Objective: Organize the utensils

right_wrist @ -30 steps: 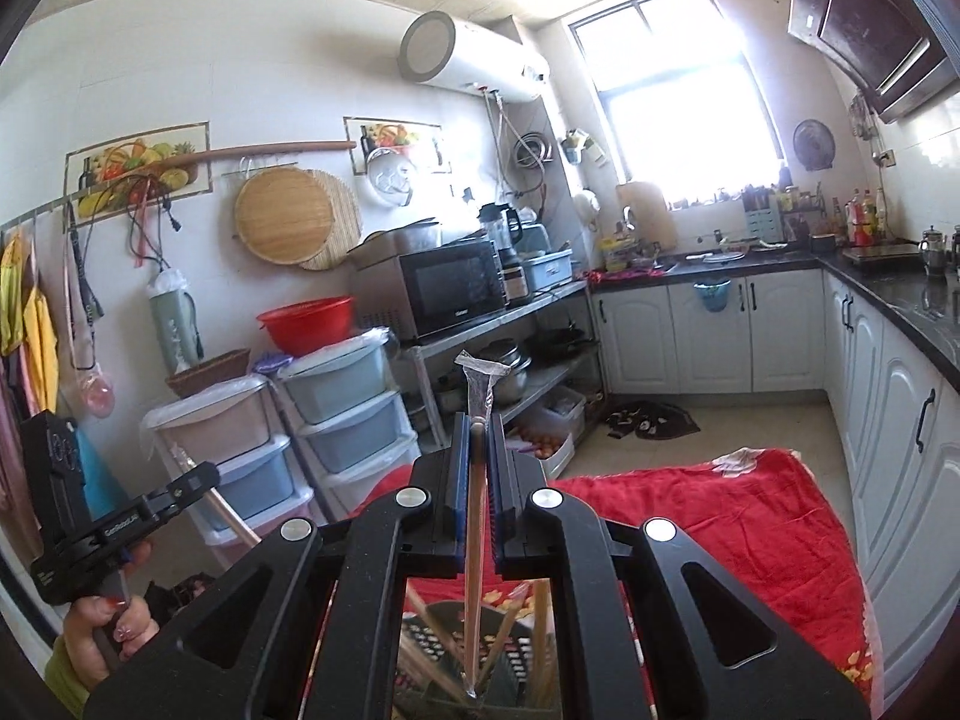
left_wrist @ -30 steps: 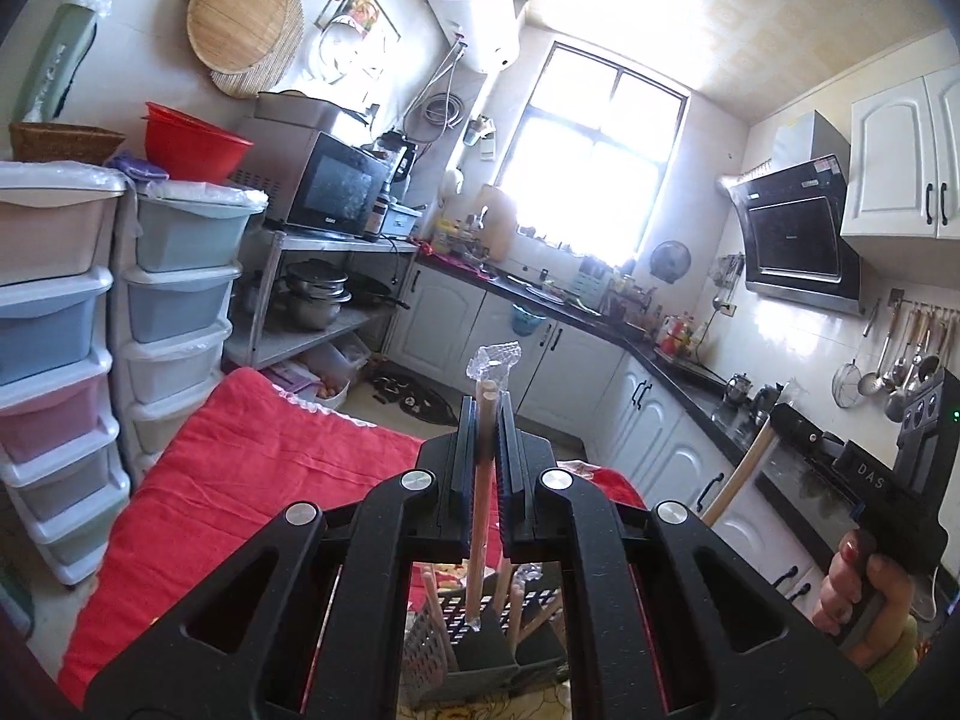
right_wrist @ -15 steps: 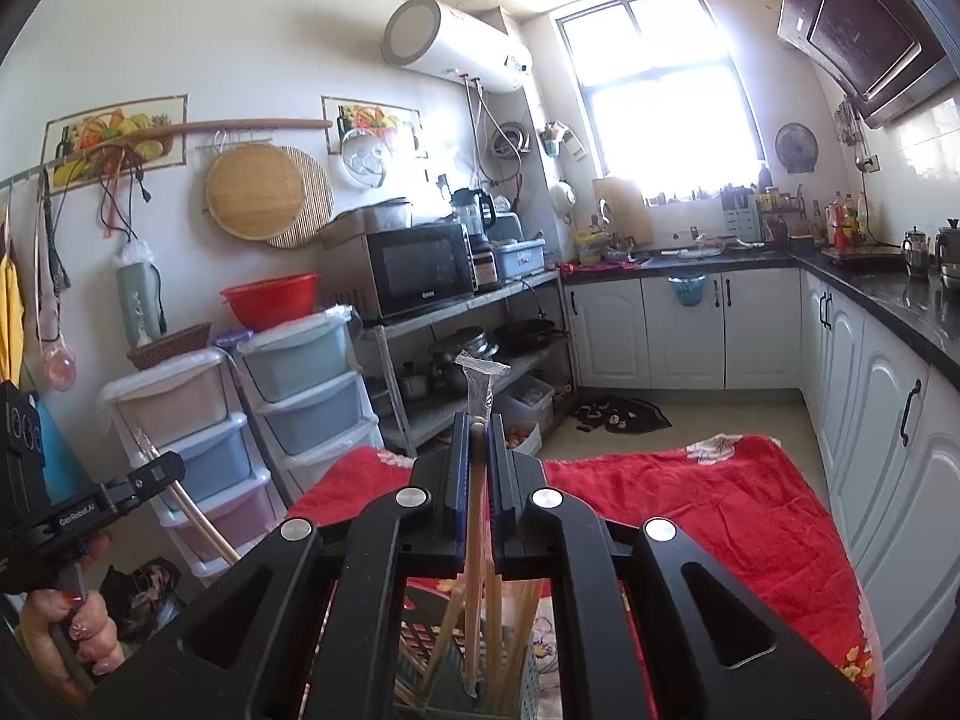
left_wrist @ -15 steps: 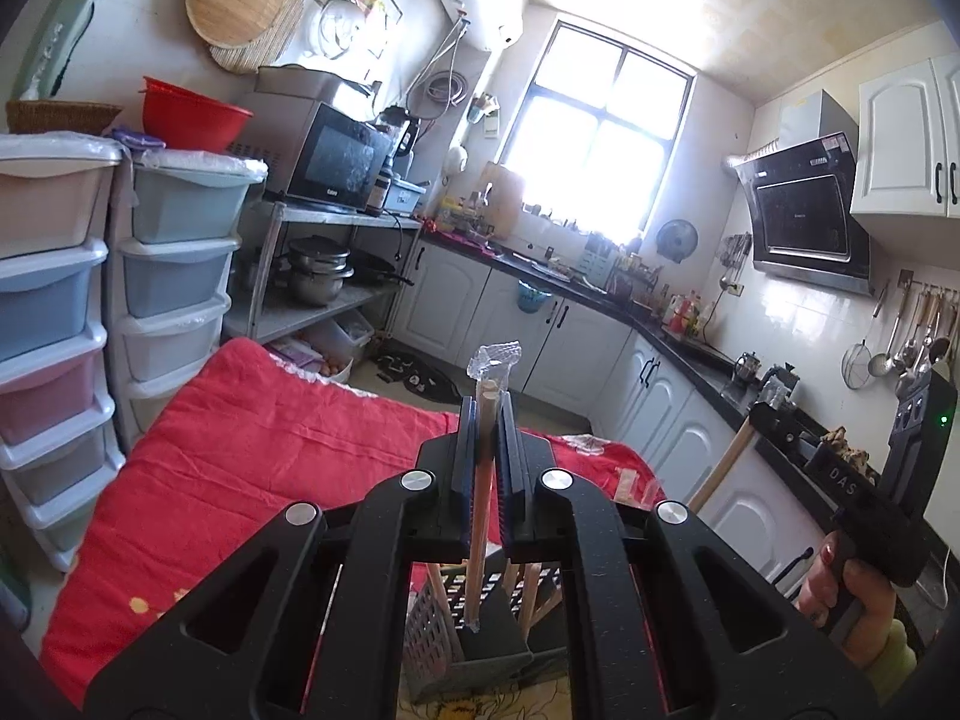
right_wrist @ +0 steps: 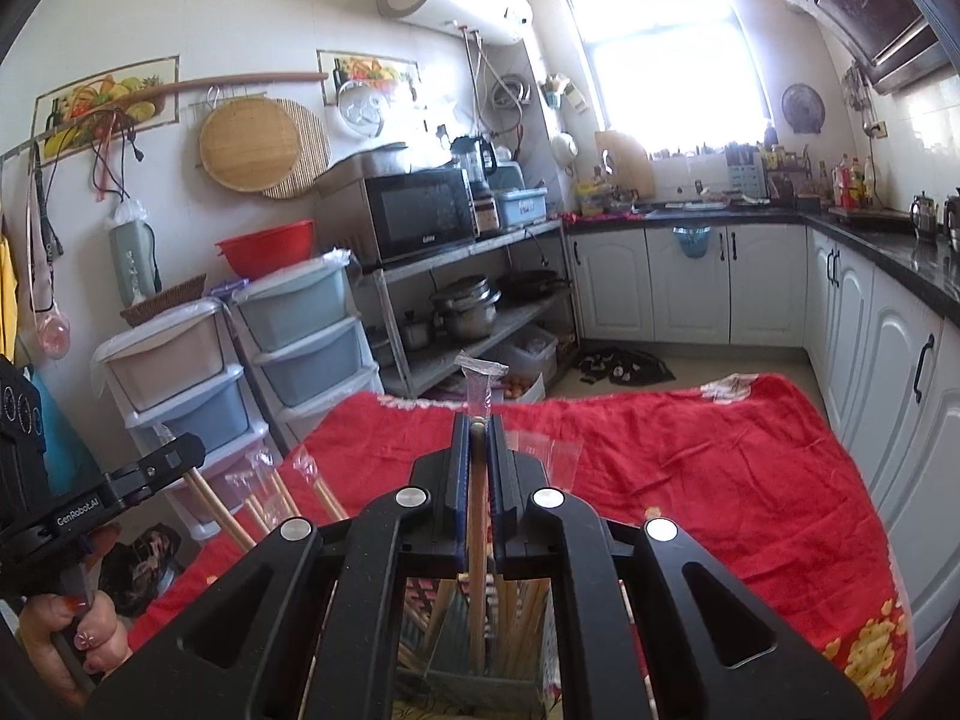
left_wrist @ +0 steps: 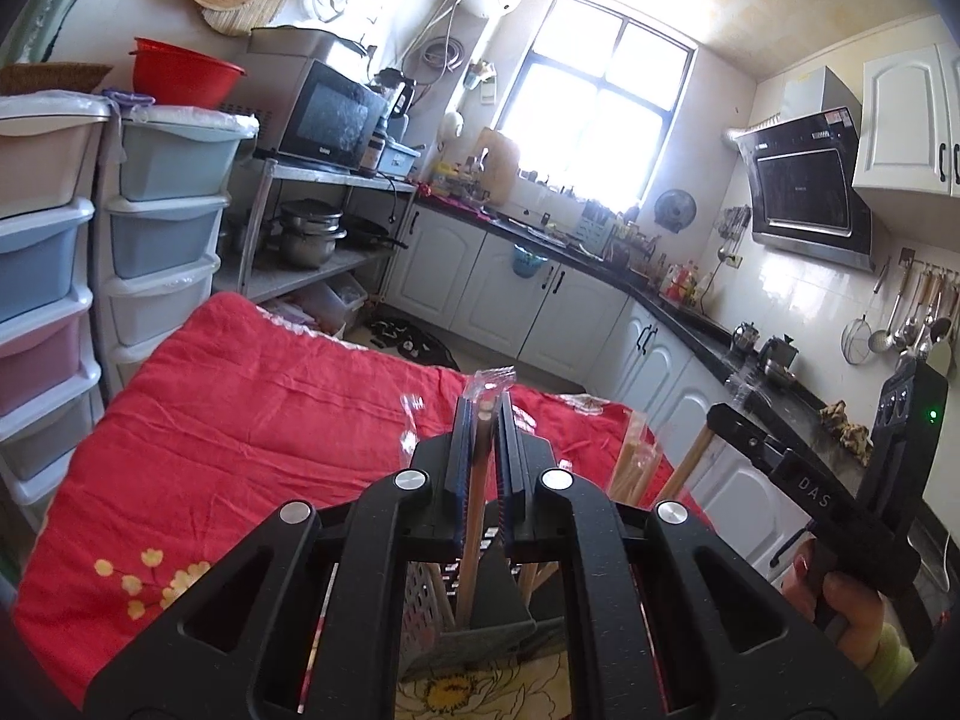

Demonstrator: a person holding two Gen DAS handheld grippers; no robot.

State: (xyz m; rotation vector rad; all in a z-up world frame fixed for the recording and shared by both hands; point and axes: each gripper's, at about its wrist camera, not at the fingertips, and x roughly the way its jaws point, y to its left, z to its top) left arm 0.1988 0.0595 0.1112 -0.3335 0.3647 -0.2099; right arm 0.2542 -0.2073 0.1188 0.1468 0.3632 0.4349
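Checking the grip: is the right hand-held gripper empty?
No, the right hand-held gripper is clamped on a wrapped wooden chopstick standing upright between its fingers.

holder (right_wrist: 480,681) on blanket (right_wrist: 690,468) | chopsticks (right_wrist: 519,606) in holder | drawers (right_wrist: 306,336) left of blanket

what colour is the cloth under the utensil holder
Red, with yellow flower prints near the edges; the cloth shows best in the right wrist view.

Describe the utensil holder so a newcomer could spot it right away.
Find the red blanket spread across the kitchen. At its near edge, directly under both grippers, stands a grey slotted holder. Unlike anything nearby, it bristles with upright wooden chopsticks.
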